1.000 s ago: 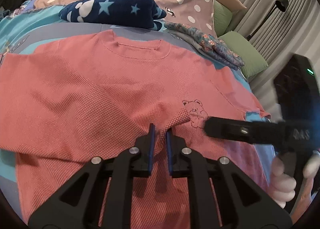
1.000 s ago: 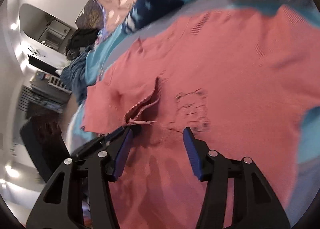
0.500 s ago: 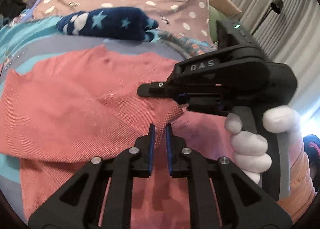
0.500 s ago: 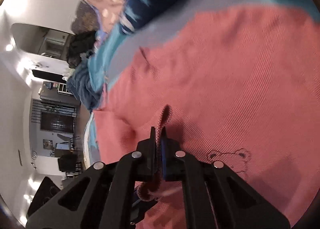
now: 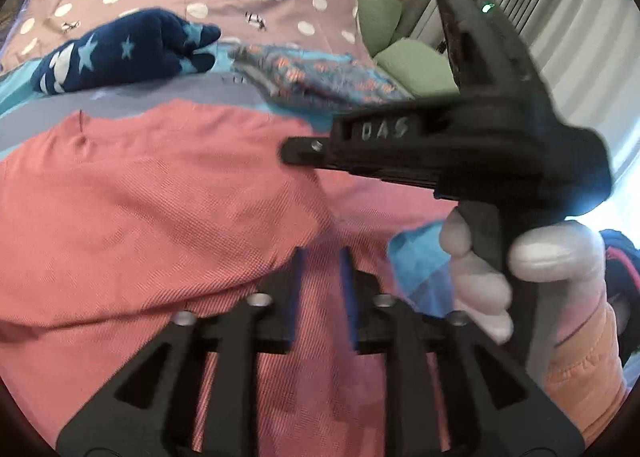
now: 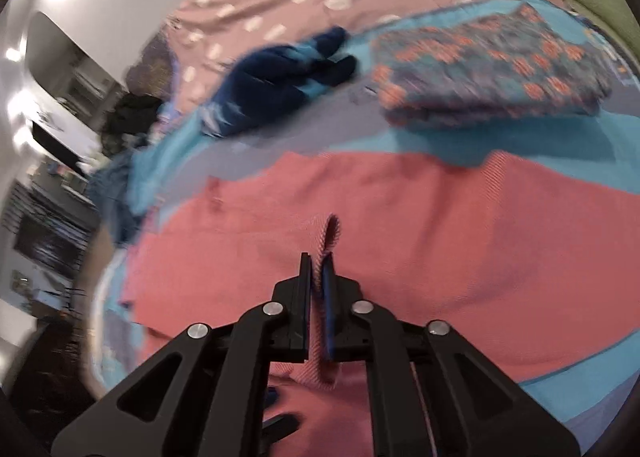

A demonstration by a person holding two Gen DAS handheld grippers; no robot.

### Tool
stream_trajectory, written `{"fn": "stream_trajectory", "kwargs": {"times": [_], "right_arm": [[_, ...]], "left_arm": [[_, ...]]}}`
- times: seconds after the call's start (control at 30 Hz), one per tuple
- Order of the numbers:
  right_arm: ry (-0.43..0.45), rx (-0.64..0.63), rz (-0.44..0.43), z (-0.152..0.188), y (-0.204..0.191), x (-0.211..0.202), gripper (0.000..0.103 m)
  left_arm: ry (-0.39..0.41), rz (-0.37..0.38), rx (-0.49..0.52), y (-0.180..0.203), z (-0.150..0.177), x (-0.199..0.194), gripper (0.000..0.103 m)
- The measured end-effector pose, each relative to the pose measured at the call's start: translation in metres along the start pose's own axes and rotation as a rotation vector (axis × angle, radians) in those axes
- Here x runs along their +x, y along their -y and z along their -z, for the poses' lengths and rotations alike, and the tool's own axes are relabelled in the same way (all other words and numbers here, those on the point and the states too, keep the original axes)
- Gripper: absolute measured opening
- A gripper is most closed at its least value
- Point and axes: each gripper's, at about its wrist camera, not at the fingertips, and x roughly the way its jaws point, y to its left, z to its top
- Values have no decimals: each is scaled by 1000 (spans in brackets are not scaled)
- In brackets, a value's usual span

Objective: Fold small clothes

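Two grippers: right gripper (image 6: 317, 269) fingers pinching coral-pink waffle-knit shirt (image 6: 460, 225) hem; left gripper (image 5: 320, 269) fingers parting, empty.
Risk: thin pinch slipping, fold collapsing on the bed (image 6: 400, 137).

left gripper (image 5: 322, 277) parted over pink shirt (image 5: 160, 209), right gripper (image 5: 304, 149) above

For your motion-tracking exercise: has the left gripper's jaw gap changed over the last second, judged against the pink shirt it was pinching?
Yes. The left gripper has opened: its fingers, earlier clamped on the pink shirt, now stand apart around the fabric.
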Motion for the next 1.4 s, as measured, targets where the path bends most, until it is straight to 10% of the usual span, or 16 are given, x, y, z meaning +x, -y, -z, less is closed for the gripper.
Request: {"fn": "stream_trajectory", "kwargs": {"times": [0.13,0.43,0.73,0.87,1.27,1.4], "right_arm": [[6,0,67,9,15,8,8],[13,-84,-70,37,-13,-22,15],[-77,-146,-17,74,-39,20,24],[-53,-143,-38,79,-34,17,24],[-6,-175,-23,91,-36,12,25],[49,-185,32,92,-31,-7,25]], "left_arm": [[34,-51,-40,-27,8,-25,43],[154,-485,-241,-164,61,-143,57],[42,-598,-209,-202,63,-116,59],[69,-801,-136,-210,53,-111,68],[60,-802,-236,-214,80,-139,66],[135,-609,-335,-206,77,-163,31]]}}
